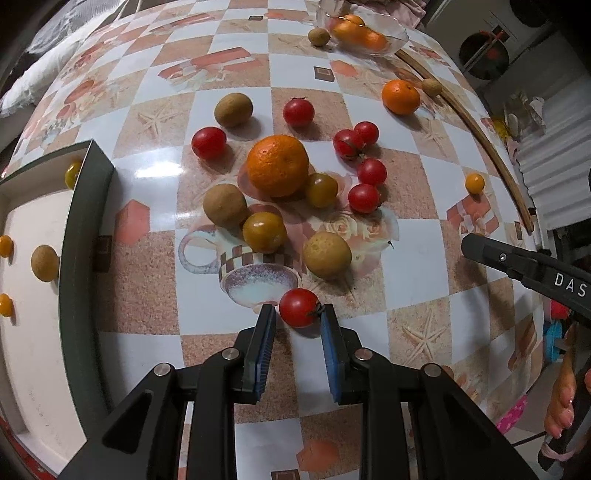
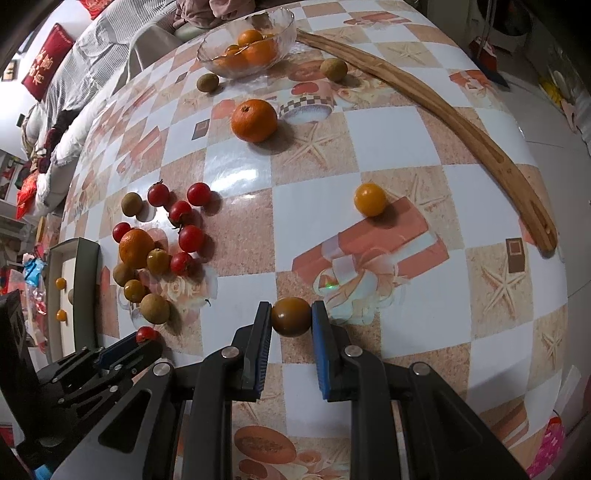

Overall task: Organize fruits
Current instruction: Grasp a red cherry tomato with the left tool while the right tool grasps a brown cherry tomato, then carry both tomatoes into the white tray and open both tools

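Between both grippers' pads — red tomato, brownish tomato.

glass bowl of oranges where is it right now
The glass bowl sits at the table's far edge, top centre in the right wrist view, beside the curved wooden strip.

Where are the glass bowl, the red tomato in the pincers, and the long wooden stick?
glass bowl (image 2: 286,16), right wrist view, rim.
red tomato (image 1: 298,307), left wrist view, its middle.
wooden stick (image 2: 461,122), right wrist view, mid-length.
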`<state>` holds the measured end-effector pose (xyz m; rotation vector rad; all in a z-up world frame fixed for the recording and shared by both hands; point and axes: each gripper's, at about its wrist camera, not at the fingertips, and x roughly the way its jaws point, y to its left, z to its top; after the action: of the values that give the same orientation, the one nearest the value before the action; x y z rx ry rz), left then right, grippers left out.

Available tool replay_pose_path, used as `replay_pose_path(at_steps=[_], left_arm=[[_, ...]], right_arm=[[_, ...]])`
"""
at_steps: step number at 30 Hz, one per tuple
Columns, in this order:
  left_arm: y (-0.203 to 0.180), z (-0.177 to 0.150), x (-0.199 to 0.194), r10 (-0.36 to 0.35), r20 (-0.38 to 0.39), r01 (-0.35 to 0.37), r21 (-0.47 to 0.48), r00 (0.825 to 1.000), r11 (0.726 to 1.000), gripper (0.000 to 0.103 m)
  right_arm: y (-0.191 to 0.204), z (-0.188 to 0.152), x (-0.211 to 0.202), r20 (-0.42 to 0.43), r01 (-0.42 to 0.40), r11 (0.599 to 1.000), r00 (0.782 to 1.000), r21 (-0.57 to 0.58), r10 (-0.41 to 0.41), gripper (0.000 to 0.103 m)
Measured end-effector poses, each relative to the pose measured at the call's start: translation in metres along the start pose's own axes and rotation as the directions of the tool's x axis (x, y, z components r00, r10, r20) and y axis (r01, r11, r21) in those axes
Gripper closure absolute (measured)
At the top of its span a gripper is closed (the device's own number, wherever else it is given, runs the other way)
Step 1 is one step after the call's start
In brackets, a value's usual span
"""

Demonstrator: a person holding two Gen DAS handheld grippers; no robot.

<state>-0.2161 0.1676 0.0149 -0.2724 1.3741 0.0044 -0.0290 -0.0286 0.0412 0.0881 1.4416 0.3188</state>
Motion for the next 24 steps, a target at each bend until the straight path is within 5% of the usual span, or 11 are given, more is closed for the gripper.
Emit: replay_pose_path(at_steps=[24], left_arm=[[0.018,-0.003,-0.041,-0.024,0.078,0.025,-0.013,0.997,1.000,0.078]], right_arm=[[0.032,-0.002,-0.006,-0.011,-0.028,0.997,1.000,-0.074,0.027,0.080]])
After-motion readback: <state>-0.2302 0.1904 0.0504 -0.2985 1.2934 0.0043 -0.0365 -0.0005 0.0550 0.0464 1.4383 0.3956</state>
